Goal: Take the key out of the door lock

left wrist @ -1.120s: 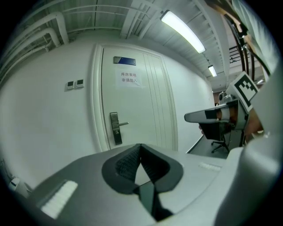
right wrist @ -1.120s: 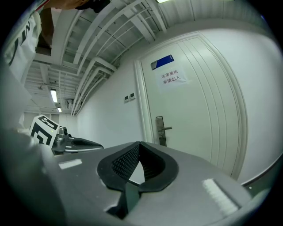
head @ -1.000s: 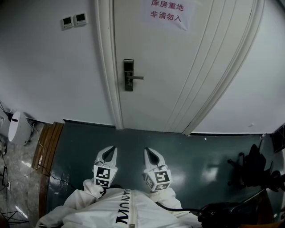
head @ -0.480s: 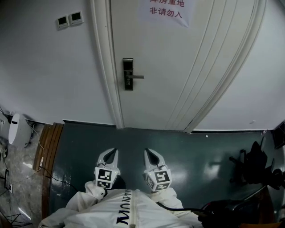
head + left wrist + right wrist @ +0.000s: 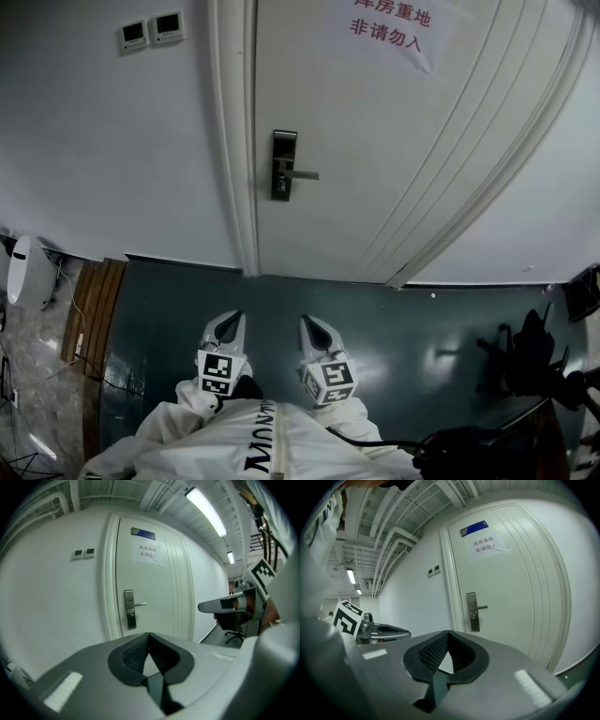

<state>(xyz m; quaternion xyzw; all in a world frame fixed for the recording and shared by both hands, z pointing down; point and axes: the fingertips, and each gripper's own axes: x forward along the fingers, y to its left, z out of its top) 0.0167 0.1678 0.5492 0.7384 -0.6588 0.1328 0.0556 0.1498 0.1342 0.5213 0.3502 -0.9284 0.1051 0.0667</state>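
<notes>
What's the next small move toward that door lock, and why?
Probably step closer and lift the right hand-held gripper toward the door lock, opening its jaws. It and the left hand-held gripper are shut, low and far short of the door.

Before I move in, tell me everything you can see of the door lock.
The door lock is a tall, narrow plate, dark and metallic-looking, mounted upright near the left edge of the white door, beside the frame. A slim lever handle sticks out level to the right from its middle. Whether a key sits in it is too small to tell. Nothing touches it.
</notes>
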